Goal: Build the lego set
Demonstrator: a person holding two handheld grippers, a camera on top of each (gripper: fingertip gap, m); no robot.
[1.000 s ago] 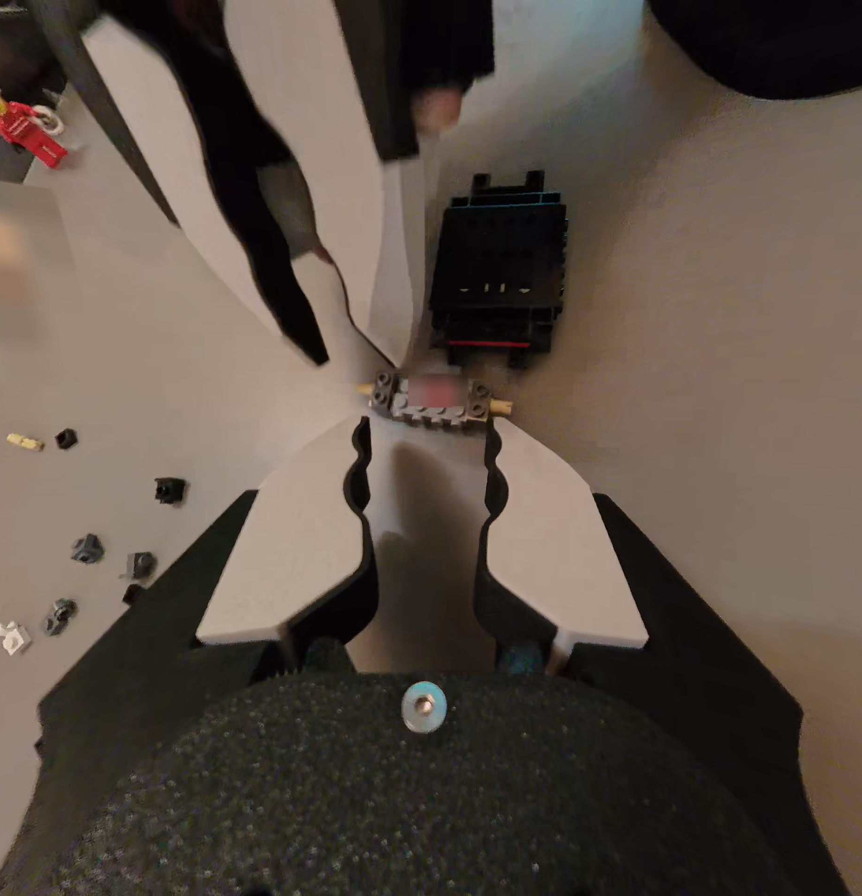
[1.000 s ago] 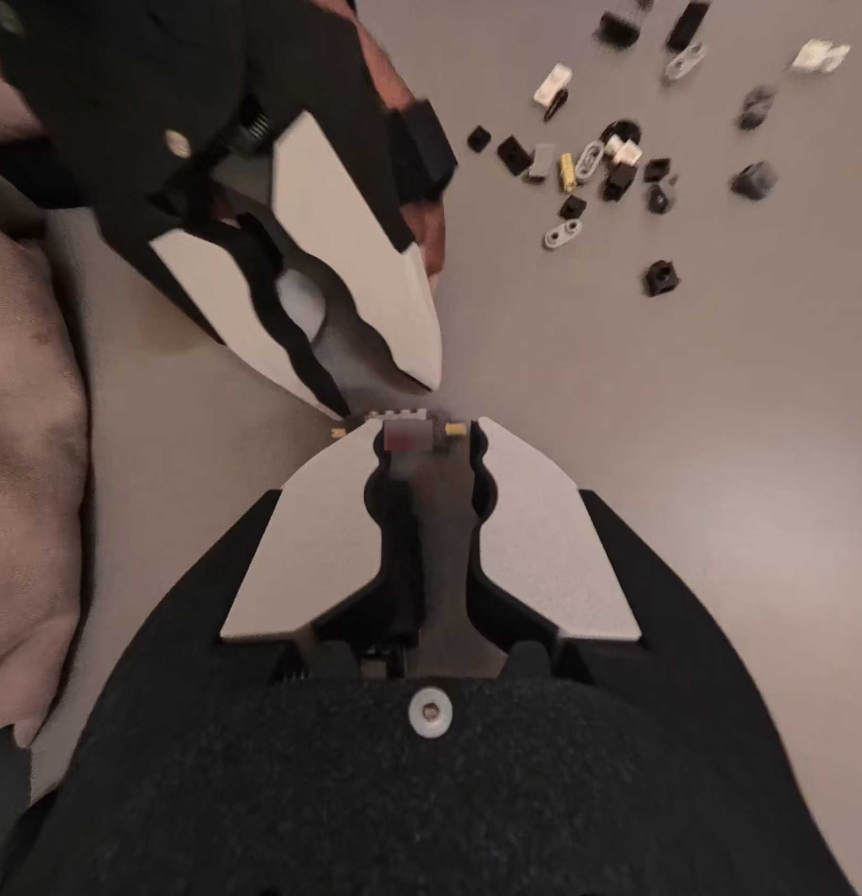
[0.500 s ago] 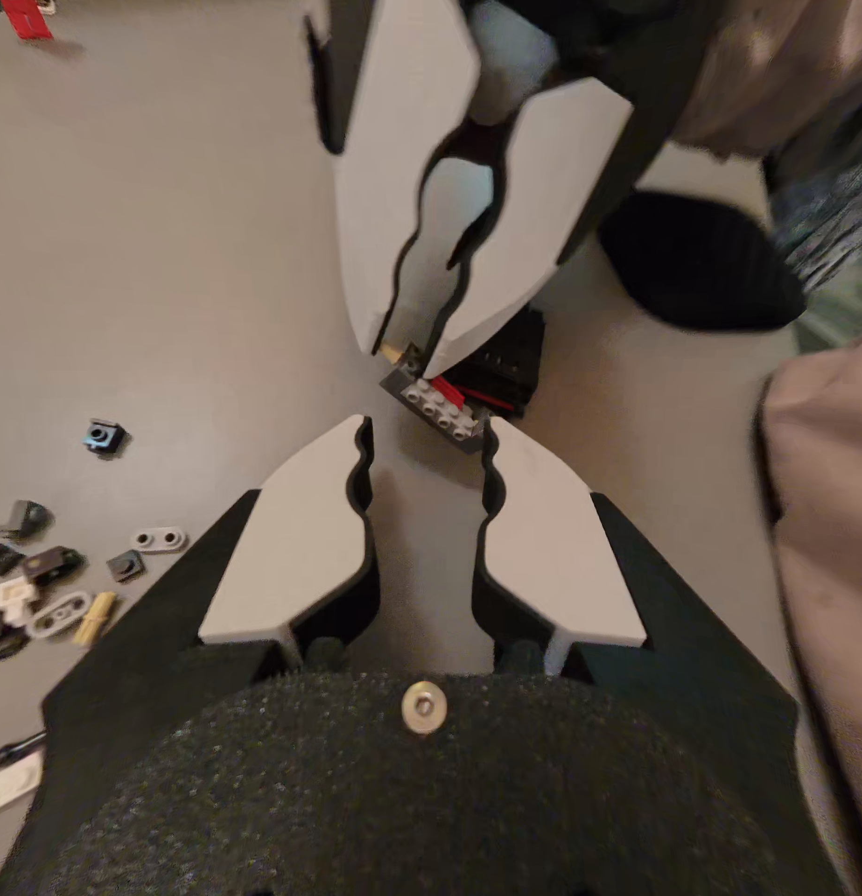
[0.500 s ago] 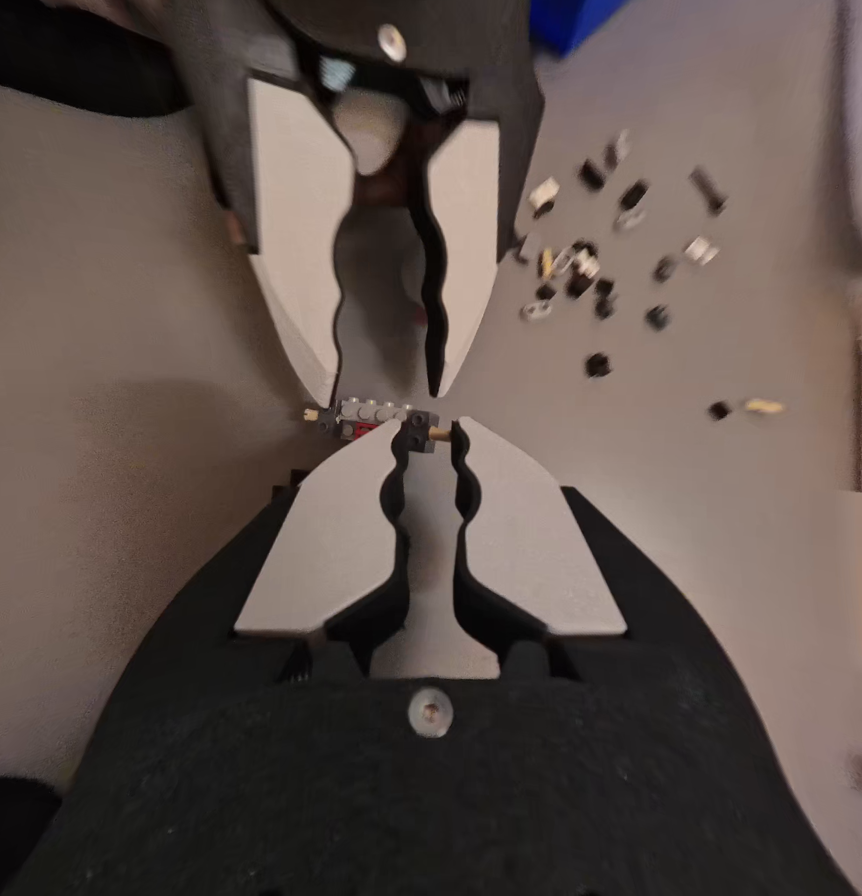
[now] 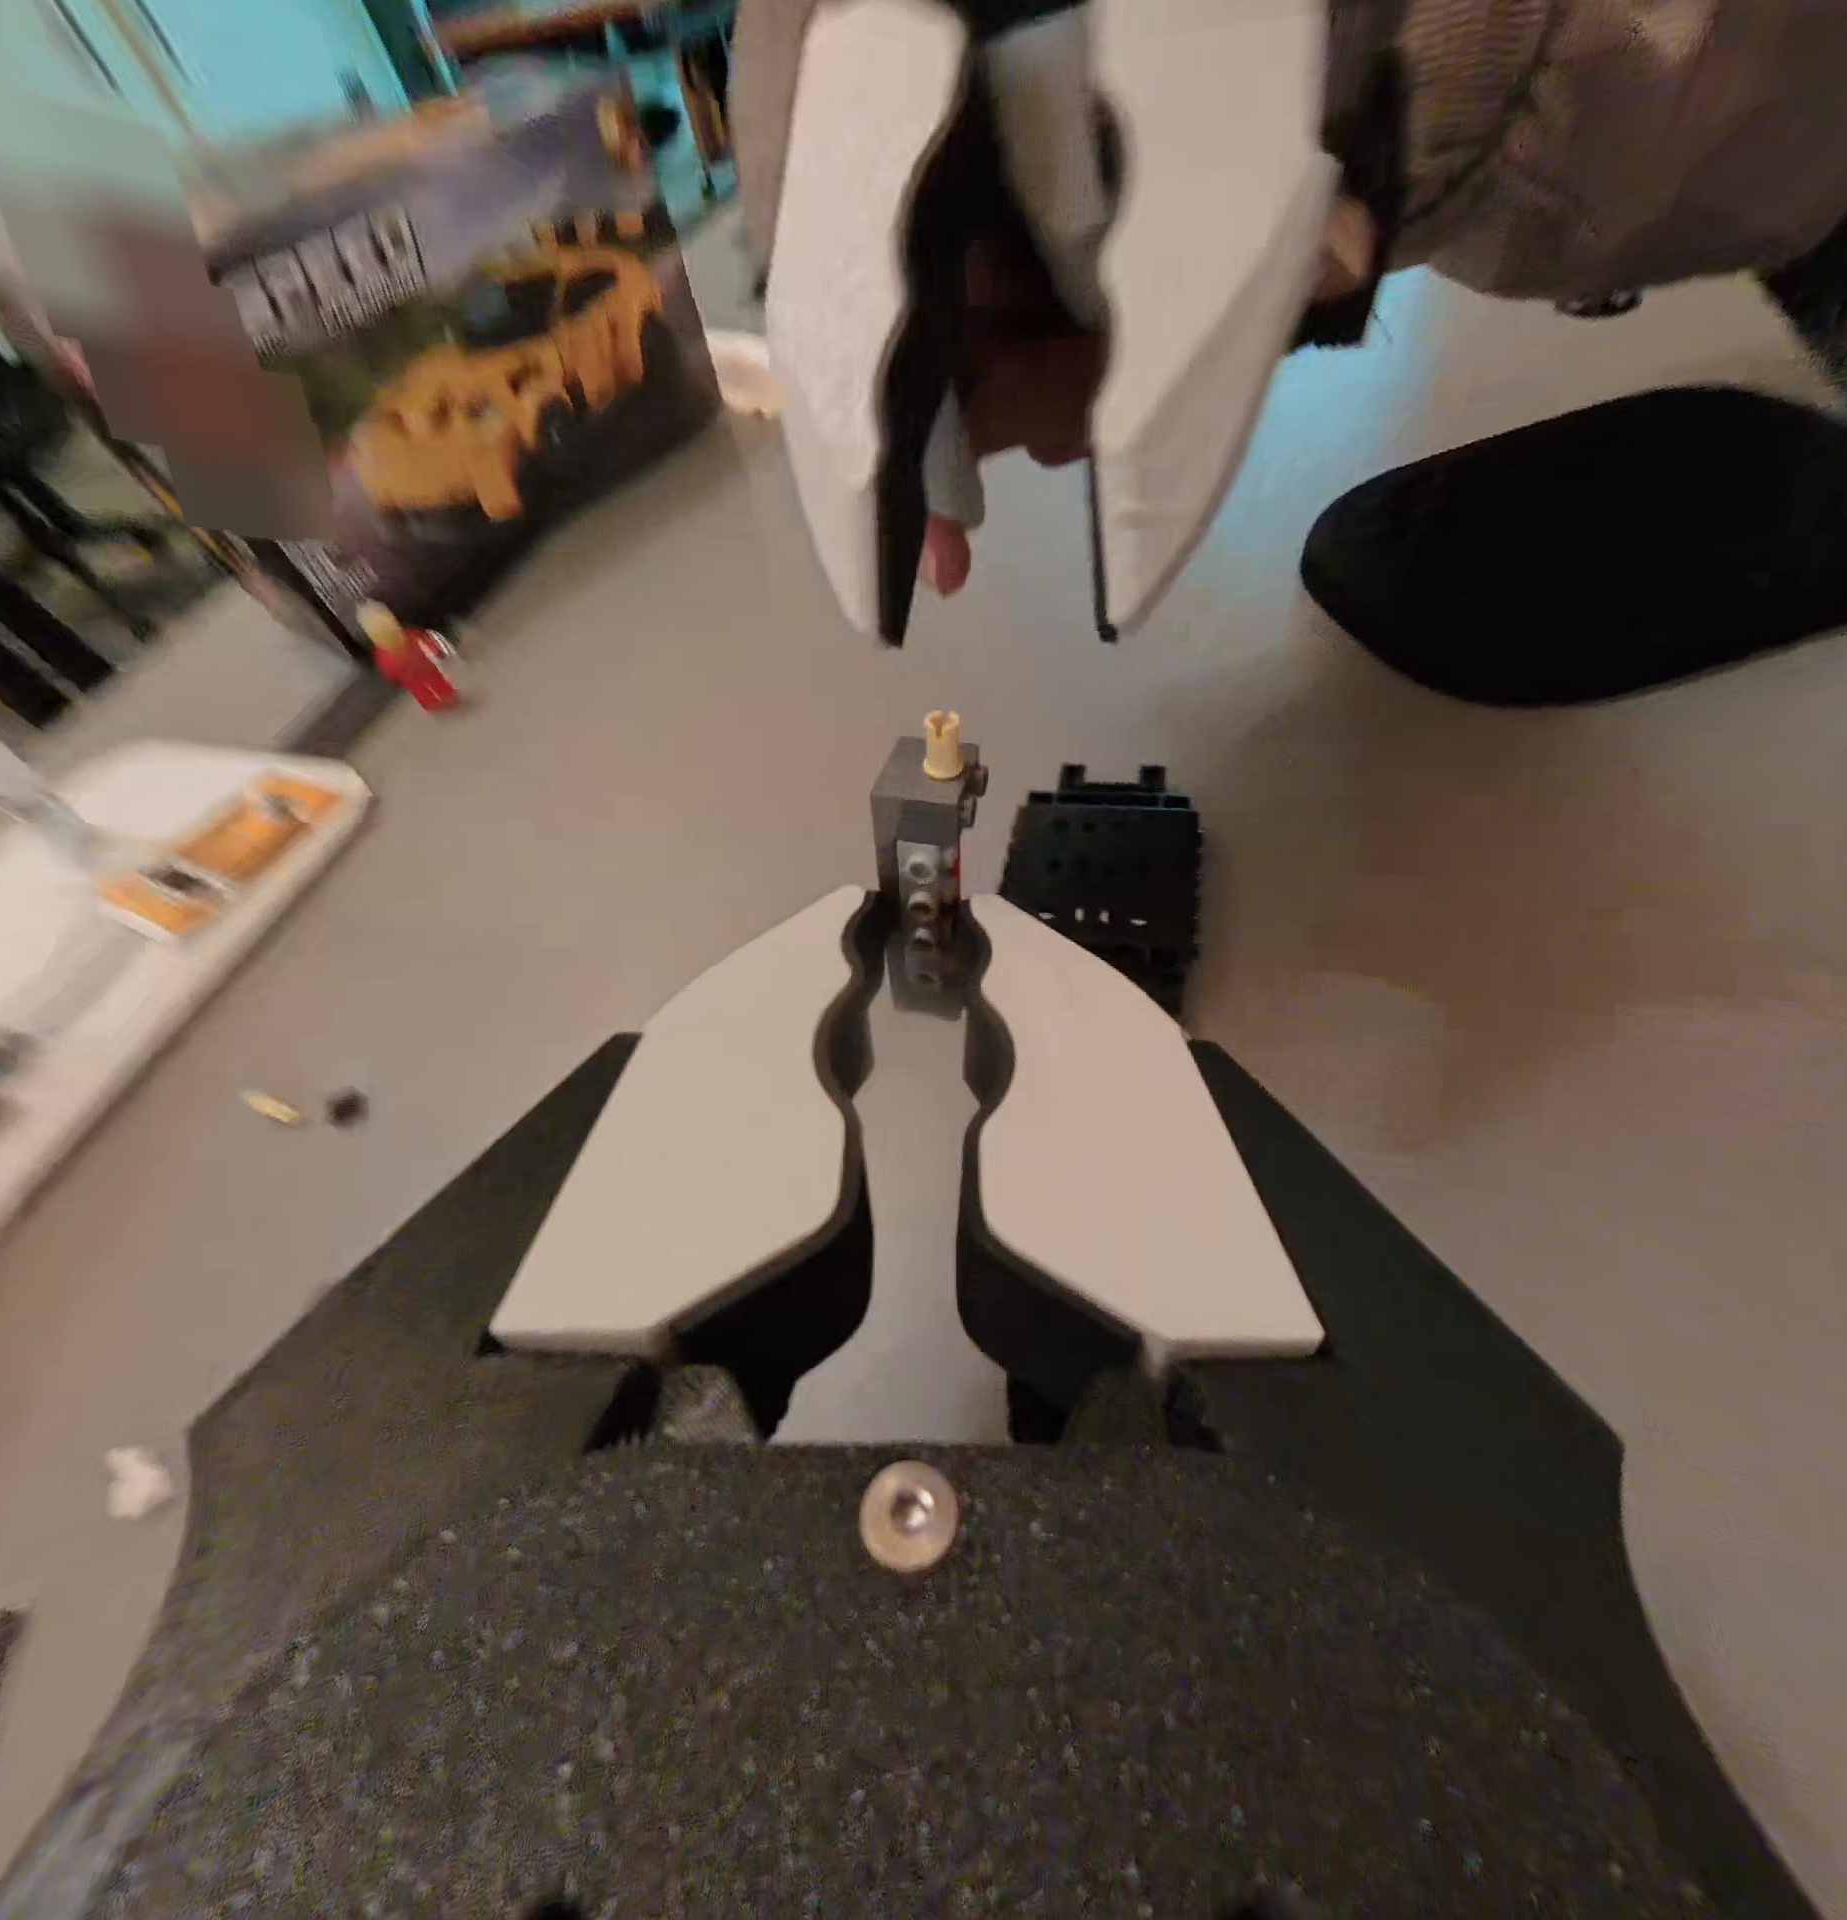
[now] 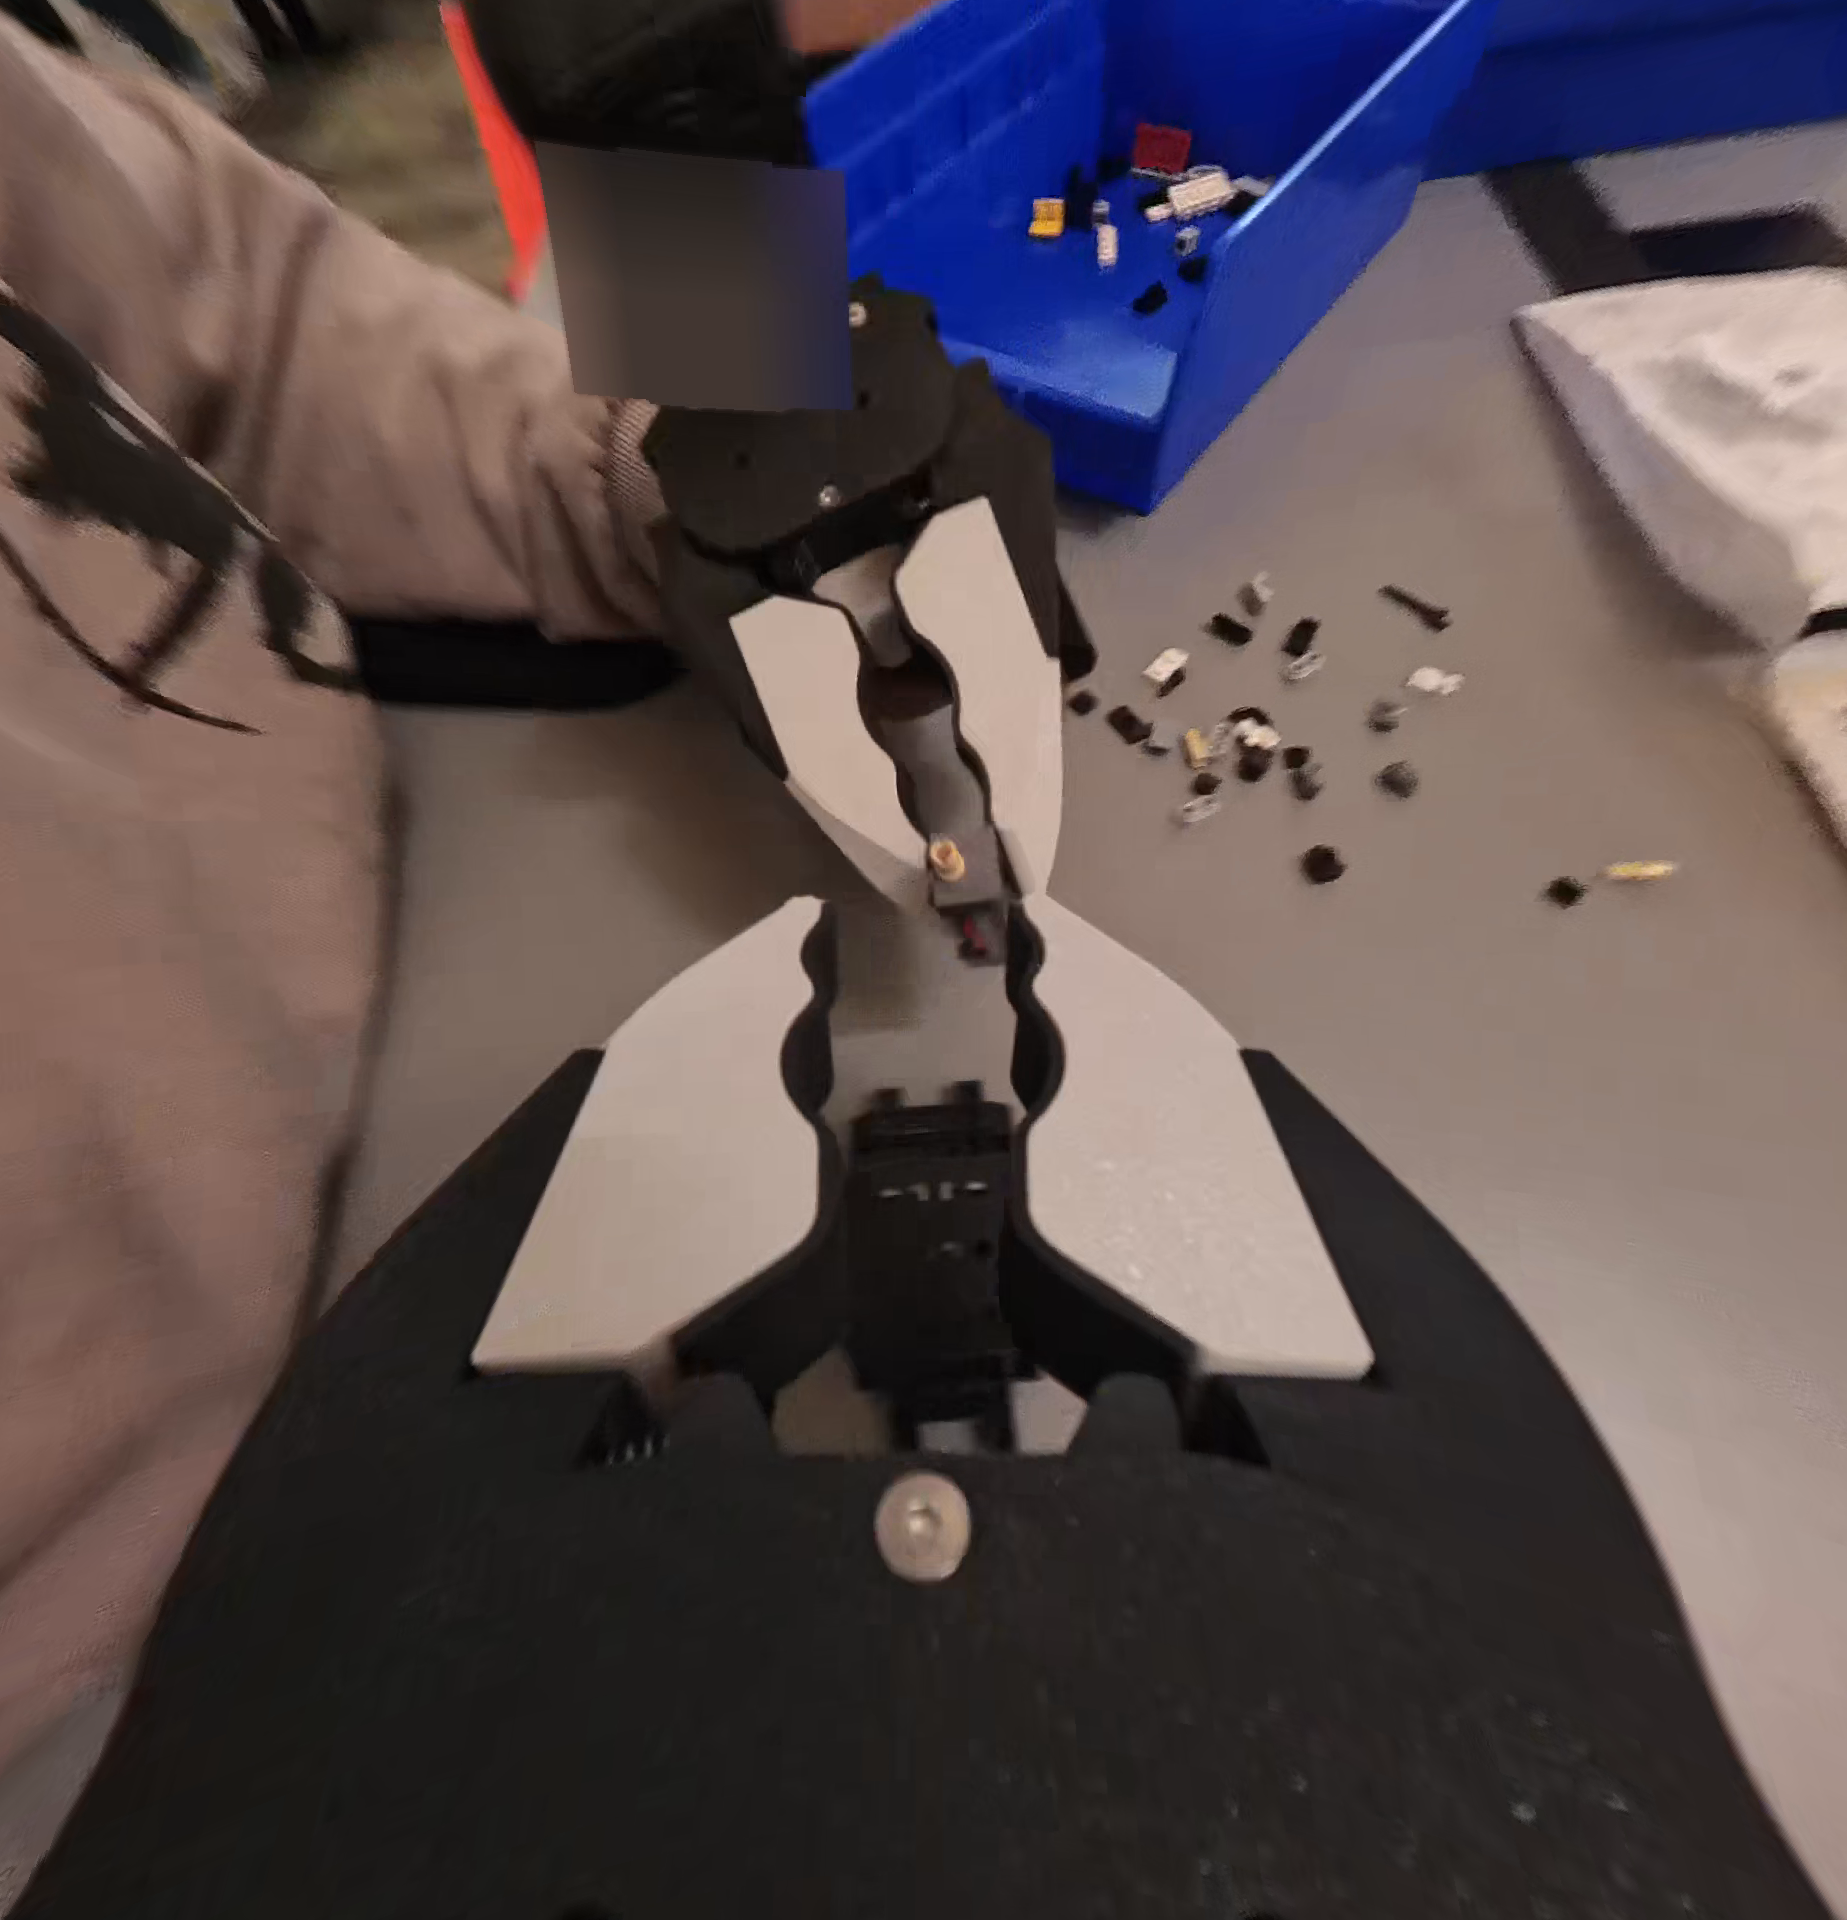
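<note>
Lego axle piece [image 5: 927, 873], a dark grey studded block with a tan pin [image 5: 941, 744] at its upper end, is standing upright between the fingertips of the left gripper [image 5: 921, 914], whose two fingers are closing narrowly on its lower part and gripping it above the grey table [image 5: 1521, 1091]. Just to the right of those fingers, the black lego chassis [image 5: 1106, 873] is lying flat on the table. Beyond and above the pin, the right gripper [image 5: 1002, 623] is hanging with its fingers spread wide apart and nothing between them; it is not touching the axle piece. In the right wrist view, the same chassis [image 6: 929, 1226] is showing in the gap behind the open right fingertips [image 6: 924, 914], while the left gripper [image 6: 966, 873] is pointing down toward them with the axle piece [image 6: 966, 894] clamped at its tips. To the right of the right fingers, loose small parts [image 6: 1262, 727] are lying scattered, and farther off a blue bin [image 6: 1158, 312] is holding more pieces. Left of the left fingers, a red minifigure [image 5: 415, 660] is standing near a boxed set [image 5: 462, 343].
</note>
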